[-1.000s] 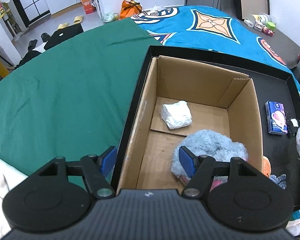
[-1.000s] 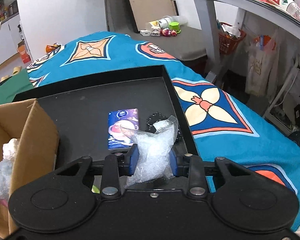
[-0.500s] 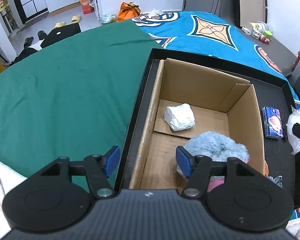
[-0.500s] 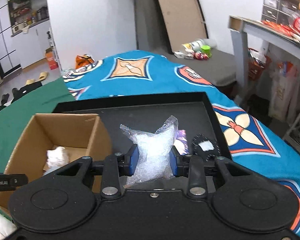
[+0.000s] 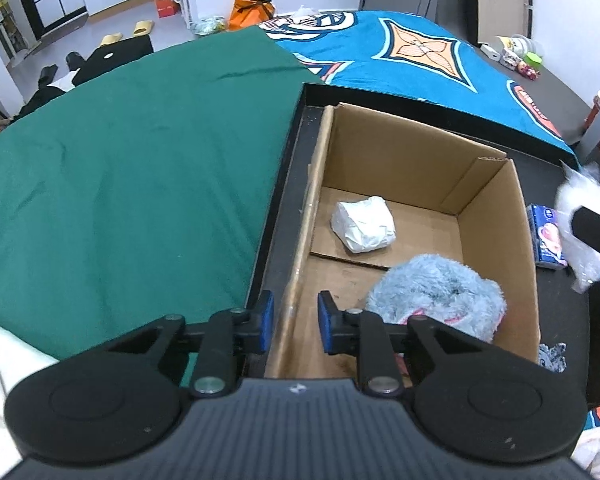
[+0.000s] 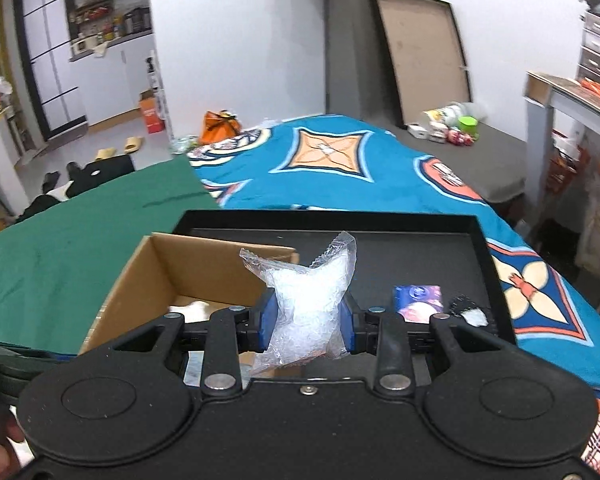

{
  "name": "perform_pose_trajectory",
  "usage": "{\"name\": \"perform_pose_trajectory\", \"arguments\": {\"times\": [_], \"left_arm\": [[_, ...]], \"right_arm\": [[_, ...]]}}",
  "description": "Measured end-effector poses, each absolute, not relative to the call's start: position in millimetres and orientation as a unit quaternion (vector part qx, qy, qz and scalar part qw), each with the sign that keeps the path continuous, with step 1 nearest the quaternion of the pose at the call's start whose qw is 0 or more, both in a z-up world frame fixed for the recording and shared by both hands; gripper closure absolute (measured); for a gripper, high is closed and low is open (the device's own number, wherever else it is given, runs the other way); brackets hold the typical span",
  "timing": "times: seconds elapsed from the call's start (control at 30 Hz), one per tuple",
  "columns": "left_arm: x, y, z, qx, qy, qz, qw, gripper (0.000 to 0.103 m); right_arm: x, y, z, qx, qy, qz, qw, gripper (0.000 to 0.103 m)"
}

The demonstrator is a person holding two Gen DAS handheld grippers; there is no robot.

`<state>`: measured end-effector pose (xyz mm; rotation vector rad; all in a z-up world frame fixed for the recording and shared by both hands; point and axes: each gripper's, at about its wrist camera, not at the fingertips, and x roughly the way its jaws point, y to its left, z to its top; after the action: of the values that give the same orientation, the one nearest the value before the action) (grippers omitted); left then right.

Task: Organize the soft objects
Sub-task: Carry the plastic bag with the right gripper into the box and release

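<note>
Since a second ago the right gripper (image 6: 306,322) has carried its clear bag (image 6: 308,300) up and over from above the tissue pack (image 6: 418,300) toward the box (image 6: 168,276), whose open top now shows at lower left of the right wrist view. Its jaws are narrowed onto the bag, pads pressing both sides, the crimped top sticking up above them.

From the left wrist view the bag (image 5: 584,224) hangs at the far right, just outside the box's right wall (image 5: 496,240), above the pack (image 5: 546,240) on the black tray (image 5: 296,128). So the box mouth lies to the bag's left, and the right hand is the one placed to drop it in; my guess is one short sideways move is left.

Meanwhile the left gripper (image 5: 294,322) has just been closing. Its jaws now straddle the box's left wall (image 5: 300,264), narrow, though I cannot tell whether the pads touch the cardboard.

Inside lie a white bundle (image 5: 364,230) and a blue plush (image 5: 440,292), both resting where they were
</note>
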<state>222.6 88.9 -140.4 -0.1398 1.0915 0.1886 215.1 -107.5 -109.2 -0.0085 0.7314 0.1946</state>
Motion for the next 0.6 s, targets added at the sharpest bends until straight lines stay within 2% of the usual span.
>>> {"name": "perform_pose_trajectory", "arguments": {"times": [0.47,0.6], "left_arm": [[218,102,-141,-0.089,0.512,0.057,0.852,0.087],[216,108,-142,-0.101,0.509,0.050,0.853,0.087]], "right_arm": [[221,-69,-113,-0.012,0.391,0.136,0.910,0.071],[226,-63,-117,0.008,0.420,0.140,0.896,0.064]]}}
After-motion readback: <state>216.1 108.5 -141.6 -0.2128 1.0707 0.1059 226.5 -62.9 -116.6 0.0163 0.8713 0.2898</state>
